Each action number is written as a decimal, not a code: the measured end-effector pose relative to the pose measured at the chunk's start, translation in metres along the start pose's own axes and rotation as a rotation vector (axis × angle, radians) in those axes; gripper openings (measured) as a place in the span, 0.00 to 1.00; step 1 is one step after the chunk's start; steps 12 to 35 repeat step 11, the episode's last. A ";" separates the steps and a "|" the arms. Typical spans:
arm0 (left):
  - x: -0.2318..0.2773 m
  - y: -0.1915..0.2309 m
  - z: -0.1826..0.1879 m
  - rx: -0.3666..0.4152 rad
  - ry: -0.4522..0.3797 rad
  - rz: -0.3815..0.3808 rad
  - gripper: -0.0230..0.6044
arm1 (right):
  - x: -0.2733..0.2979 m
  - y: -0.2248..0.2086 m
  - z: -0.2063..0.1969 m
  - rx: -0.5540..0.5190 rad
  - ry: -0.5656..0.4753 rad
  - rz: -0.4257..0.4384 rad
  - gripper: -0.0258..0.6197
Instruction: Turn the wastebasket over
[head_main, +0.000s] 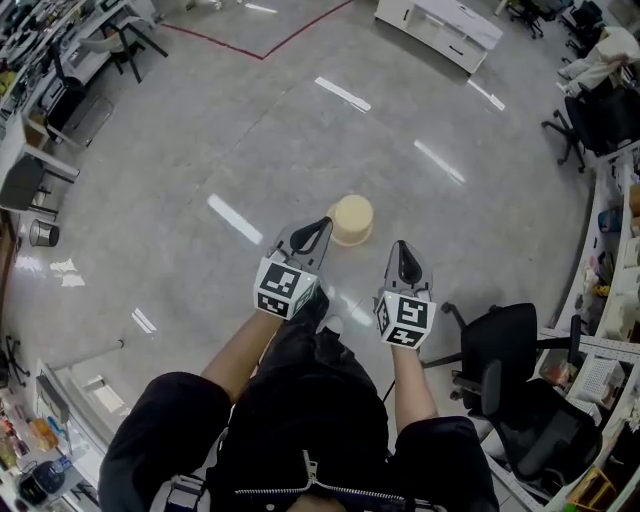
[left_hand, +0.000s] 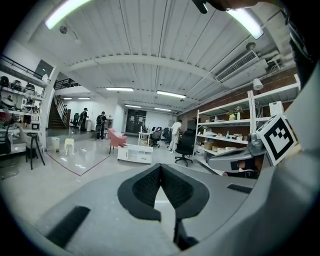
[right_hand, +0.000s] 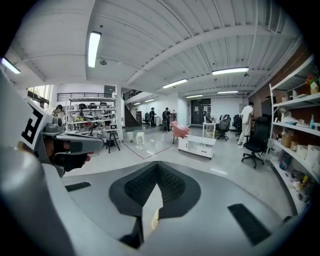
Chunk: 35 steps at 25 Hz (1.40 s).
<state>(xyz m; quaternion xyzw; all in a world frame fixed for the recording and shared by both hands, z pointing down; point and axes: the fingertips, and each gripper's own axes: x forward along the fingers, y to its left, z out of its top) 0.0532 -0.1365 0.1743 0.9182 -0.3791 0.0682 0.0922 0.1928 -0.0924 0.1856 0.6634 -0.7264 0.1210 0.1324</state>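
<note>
In the head view a cream round wastebasket (head_main: 352, 220) stands on the grey floor; the face turned up looks flat and closed. My left gripper (head_main: 322, 225) hangs in the air just left of it in the picture, jaws together and empty. My right gripper (head_main: 403, 250) is held to the basket's lower right, also shut and empty. In the left gripper view the dark pads (left_hand: 147, 187) meet at a point, aimed across the room. The right gripper view shows its pads (right_hand: 172, 186) closed, with a cream sliver (right_hand: 155, 218) below them.
A black office chair (head_main: 500, 350) stands close on my right. A low white cabinet (head_main: 440, 25) sits far ahead, behind a red floor line (head_main: 262, 55). Desks line the left side (head_main: 40, 90) and shelves (right_hand: 300, 130) the right. People stand far off (left_hand: 101, 124).
</note>
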 end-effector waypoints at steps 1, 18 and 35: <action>0.000 0.000 0.000 -0.004 0.000 0.001 0.04 | 0.000 0.001 0.001 0.000 -0.001 0.002 0.05; -0.006 0.000 -0.003 -0.010 0.008 -0.003 0.05 | 0.001 0.017 0.002 -0.009 0.002 0.022 0.05; -0.006 0.000 -0.003 -0.010 0.008 -0.003 0.05 | 0.001 0.017 0.002 -0.009 0.002 0.022 0.05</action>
